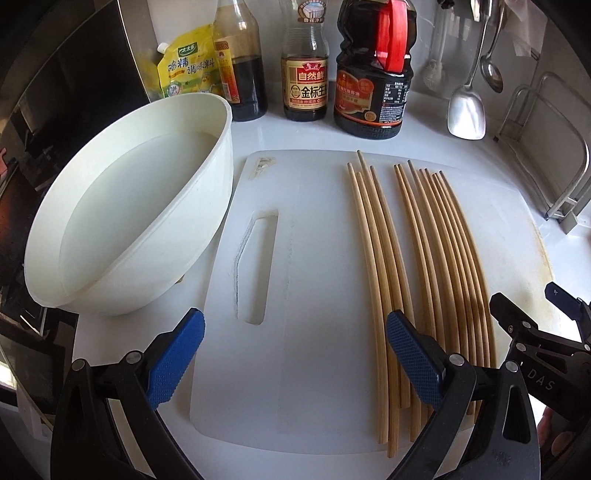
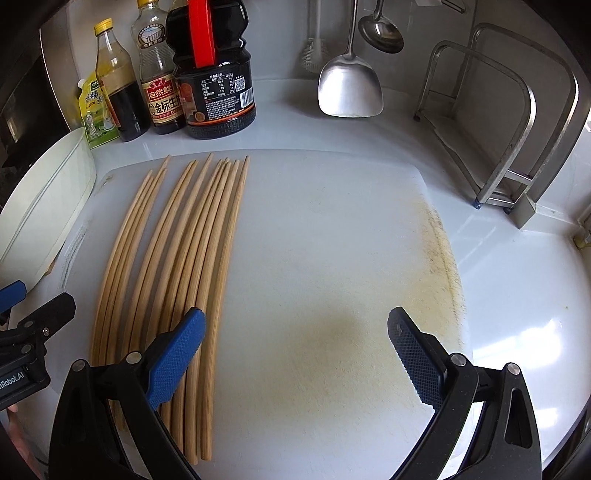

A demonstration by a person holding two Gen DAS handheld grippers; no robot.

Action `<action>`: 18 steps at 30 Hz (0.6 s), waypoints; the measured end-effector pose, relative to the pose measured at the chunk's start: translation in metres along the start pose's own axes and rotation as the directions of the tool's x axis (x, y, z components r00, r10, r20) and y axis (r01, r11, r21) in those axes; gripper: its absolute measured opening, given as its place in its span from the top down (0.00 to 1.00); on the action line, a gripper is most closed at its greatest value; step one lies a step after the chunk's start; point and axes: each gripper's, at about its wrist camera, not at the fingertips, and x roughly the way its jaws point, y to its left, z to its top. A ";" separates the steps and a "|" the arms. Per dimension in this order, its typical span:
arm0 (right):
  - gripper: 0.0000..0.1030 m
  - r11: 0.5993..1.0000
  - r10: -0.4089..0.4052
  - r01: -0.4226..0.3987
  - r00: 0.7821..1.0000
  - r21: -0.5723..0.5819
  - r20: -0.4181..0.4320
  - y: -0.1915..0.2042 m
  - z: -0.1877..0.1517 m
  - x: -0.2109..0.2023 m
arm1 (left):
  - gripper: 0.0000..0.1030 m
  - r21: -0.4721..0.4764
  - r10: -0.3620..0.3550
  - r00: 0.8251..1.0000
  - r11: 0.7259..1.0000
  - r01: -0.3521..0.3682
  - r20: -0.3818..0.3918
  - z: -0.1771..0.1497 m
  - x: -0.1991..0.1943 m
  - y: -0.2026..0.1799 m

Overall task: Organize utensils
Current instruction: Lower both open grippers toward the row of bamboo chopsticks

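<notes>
Several wooden chopsticks [image 1: 417,266] lie side by side on a white cutting board [image 1: 314,258], in two loose groups. My left gripper [image 1: 295,354] is open over the board's near part, its right finger above the chopsticks' near ends, holding nothing. In the right wrist view the same chopsticks [image 2: 184,266] lie at the left of the board [image 2: 332,258]. My right gripper [image 2: 295,354] is open over bare board, its left finger [image 2: 177,358] above the rightmost chopsticks. Each gripper shows at the edge of the other's view.
A white bowl [image 1: 122,221] holding water sits left of the board. Sauce bottles [image 1: 306,74] and a yellow seasoning pouch [image 1: 188,66] line the back. A metal spatula [image 2: 349,88] and ladle [image 2: 380,33] hang at the wall. A steel rack [image 2: 509,129] stands at right.
</notes>
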 end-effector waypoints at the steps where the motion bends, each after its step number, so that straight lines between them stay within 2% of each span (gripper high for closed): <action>1: 0.08 1.000 -0.002 0.002 1.000 0.001 -0.001 0.000 0.000 0.001 | 0.06 -0.004 -0.002 1.000 1.000 0.002 0.000 0.000 0.001 0.000; 18: 0.08 0.999 -0.023 0.022 0.999 -0.050 -0.024 0.004 0.002 0.007 | 0.06 0.005 -0.004 1.000 1.000 0.004 -0.019 0.001 0.011 -0.004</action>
